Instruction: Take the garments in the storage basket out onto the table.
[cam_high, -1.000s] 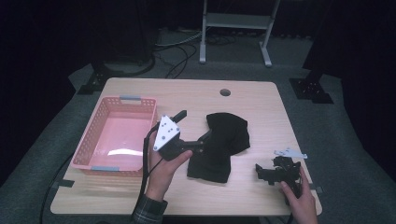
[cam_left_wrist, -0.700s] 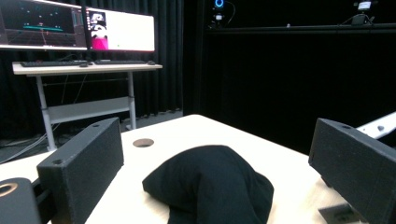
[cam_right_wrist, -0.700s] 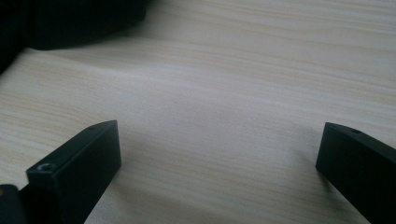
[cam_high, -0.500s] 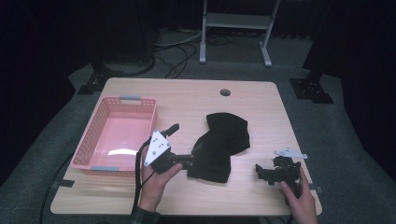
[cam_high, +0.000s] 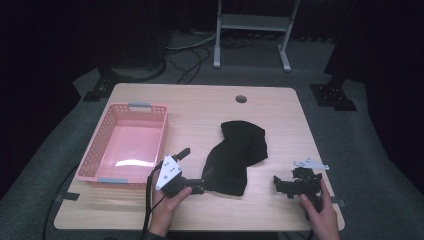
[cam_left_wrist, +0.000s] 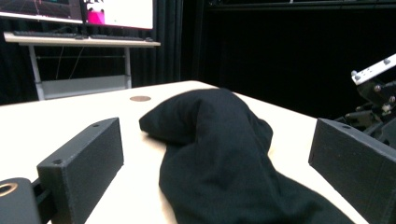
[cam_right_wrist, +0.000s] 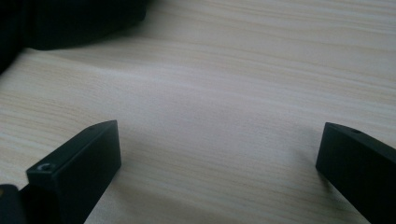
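Black cloth (cam_high: 236, 156) lying mid-counter (cam_high: 210, 102), right of pink basket (cam_high: 127, 147), long axis running toward left tool (cam_high: 196, 187). Left tool gaping, straddling cloth's near end. Right tool (cam_high: 285, 185) gaping, idling farther off.

A wooden table (cam_high: 200, 107) bears a pink basket (cam_high: 105, 165) and black cloth (cam_high: 235, 155).

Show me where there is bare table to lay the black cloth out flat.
Widest bare patch: the far strip between the pink basket, the black cloth and the table hole. Another lies between cloth and right claw. The near edge is crowded, with the open left claw at the cloth's end.
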